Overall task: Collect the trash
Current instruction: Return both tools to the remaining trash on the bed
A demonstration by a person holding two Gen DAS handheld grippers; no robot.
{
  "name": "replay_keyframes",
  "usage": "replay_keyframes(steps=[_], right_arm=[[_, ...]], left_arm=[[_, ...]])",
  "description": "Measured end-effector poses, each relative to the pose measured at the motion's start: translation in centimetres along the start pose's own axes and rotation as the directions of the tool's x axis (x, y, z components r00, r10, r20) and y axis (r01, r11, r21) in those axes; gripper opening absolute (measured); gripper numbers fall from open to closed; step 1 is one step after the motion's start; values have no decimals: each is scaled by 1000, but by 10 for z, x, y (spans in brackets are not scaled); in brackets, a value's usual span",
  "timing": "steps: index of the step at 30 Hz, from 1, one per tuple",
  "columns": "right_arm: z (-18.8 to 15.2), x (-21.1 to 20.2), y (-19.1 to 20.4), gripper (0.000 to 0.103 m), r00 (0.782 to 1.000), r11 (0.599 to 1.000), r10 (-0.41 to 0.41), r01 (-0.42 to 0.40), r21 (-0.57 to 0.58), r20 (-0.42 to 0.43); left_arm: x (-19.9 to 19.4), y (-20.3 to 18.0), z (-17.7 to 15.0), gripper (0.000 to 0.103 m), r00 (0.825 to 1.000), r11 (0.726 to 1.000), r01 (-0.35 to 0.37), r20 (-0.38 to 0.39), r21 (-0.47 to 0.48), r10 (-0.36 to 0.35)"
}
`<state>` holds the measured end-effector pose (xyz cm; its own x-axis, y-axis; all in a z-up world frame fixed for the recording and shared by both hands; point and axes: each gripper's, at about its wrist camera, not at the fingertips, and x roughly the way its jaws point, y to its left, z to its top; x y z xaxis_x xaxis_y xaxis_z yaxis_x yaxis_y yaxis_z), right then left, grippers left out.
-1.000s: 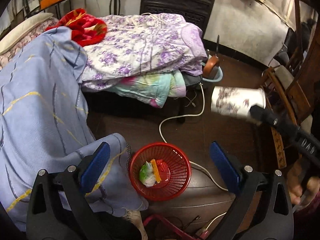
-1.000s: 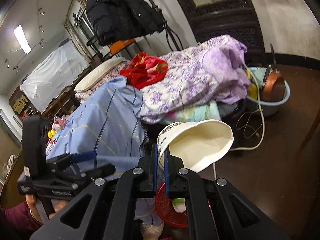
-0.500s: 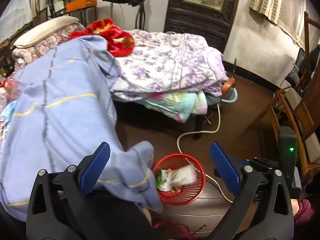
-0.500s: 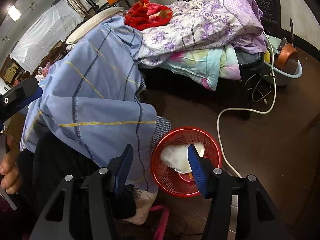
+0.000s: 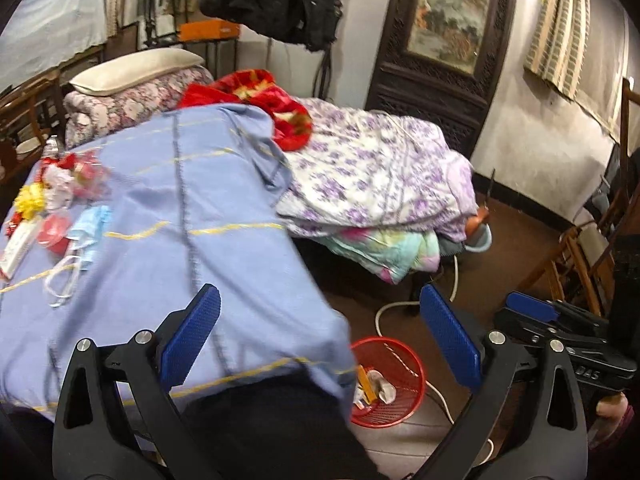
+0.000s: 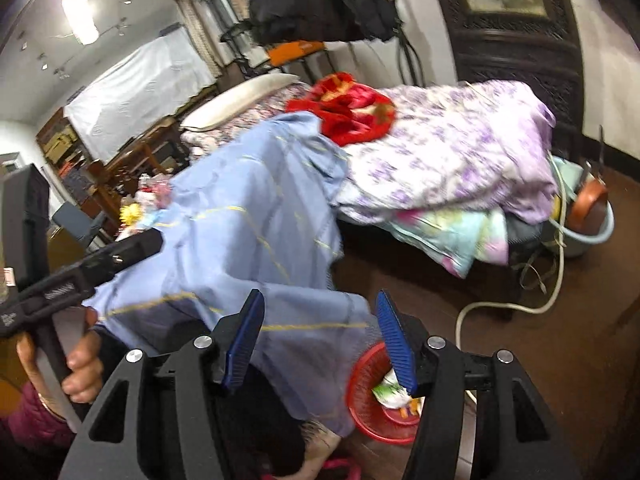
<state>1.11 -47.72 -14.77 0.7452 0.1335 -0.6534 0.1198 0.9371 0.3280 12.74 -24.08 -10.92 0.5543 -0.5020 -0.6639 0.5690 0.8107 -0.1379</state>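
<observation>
Basket [image 5: 394,384]: sitting on the floor [image 5: 516,240], just beside the sheet's [image 5: 192,224] hanging corner.
Trash [image 5: 374,386]: lying inside the basket.
Cable [image 5: 400,306]: running along the floor behind the basket.
Masks [image 5: 86,236]: lying on the sheet, at its left.
Quilt [image 5: 372,168]: lying right of the sheet.
Pillow [image 5: 136,70]: lying behind the sheet.
Chair [image 5: 580,248]: standing at far right.

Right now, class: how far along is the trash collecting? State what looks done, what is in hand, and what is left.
Done: the red basket on the floor already holds crumpled trash. In hand: nothing; the left gripper and right gripper both stand open and empty. Left: the blue face masks and the red and yellow wrappers lie on the blue cloth.
</observation>
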Motion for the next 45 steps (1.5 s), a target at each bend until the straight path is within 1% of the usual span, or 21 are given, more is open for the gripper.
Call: replay_keyframes(steps=[2,4,6,11,13,16,20,21,23,24,25,26,28,30,32,35,36,38,41,43,45], right_arm=[[6,2,21,62,1000,999,21,-21,-26,6],[10,4,44,69,999,998,37,-36,-46,14],[14,11,67,73,998,997,58,-56,-61,20],[21,41,127,76,995,988,96,-98,-115,-24],[23,55,153,78,995,983,95,-100,-152,-39],[23,71,181,81,993,977,107,-114,-180,-45],[26,103,214,82,991,974,122,-131,-186,-60],[26,111,219,82,991,974,122,-132,-182,-60],[26,124,230,82,992,975,117,-123,-184,-40],[26,129,235,82,994,975,106,-108,-193,-23],[26,134,238,82,996,975,90,-89,-205,0],[25,138,242,82,997,973,71,-62,-222,30],[21,145,246,83,996,968,44,-24,-248,77],[17,149,248,83,994,965,33,-4,-264,105],[10,151,252,83,991,952,25,17,-305,132],[5,152,257,85,989,933,37,17,-360,142],[4,152,257,89,989,930,45,10,-367,141],[5,156,255,90,991,932,51,-2,-361,126],[8,160,249,90,993,945,60,-23,-326,102],[10,163,247,90,994,949,65,-33,-314,91],[11,167,245,90,995,952,64,-39,-303,73]], left_arm=[[-8,16,1,96,1000,1000,-20,20,-17,20],[-14,35,2,96,998,999,-39,40,-37,41],[-22,60,4,96,995,995,-70,63,-68,74],[-36,139,7,96,985,973,-126,93,-191,145],[-41,174,8,96,977,959,-161,100,-235,189],[-51,234,8,96,953,922,-237,108,-305,281],[-50,295,8,96,925,880,-325,79,-347,373],[-49,310,5,96,920,871,-335,72,-359,384],[-46,335,-1,96,924,855,-330,47,-399,379],[-45,346,-5,96,935,851,-302,40,-429,352],[-42,352,-7,96,946,852,-267,45,-450,320],[-37,359,-9,96,955,849,-245,32,-468,294],[-30,361,-8,96,959,855,-247,9,-456,282],[-26,359,-7,96,963,871,-234,17,-432,268],[-24,360,-5,96,970,874,-216,8,-434,244],[-14,365,-2,96,972,870,-220,-20,-440,236],[-12,368,-1,96,973,867,-214,-24,-450,228],[-5,375,-1,96,979,858,-197,-47,-474,199],[-2,377,2,96,975,854,-213,-53,-475,214],[2,369,5,96,966,862,-255,-80,-437,246],[7,357,8,96,958,886,-287,-108,-365,266]])
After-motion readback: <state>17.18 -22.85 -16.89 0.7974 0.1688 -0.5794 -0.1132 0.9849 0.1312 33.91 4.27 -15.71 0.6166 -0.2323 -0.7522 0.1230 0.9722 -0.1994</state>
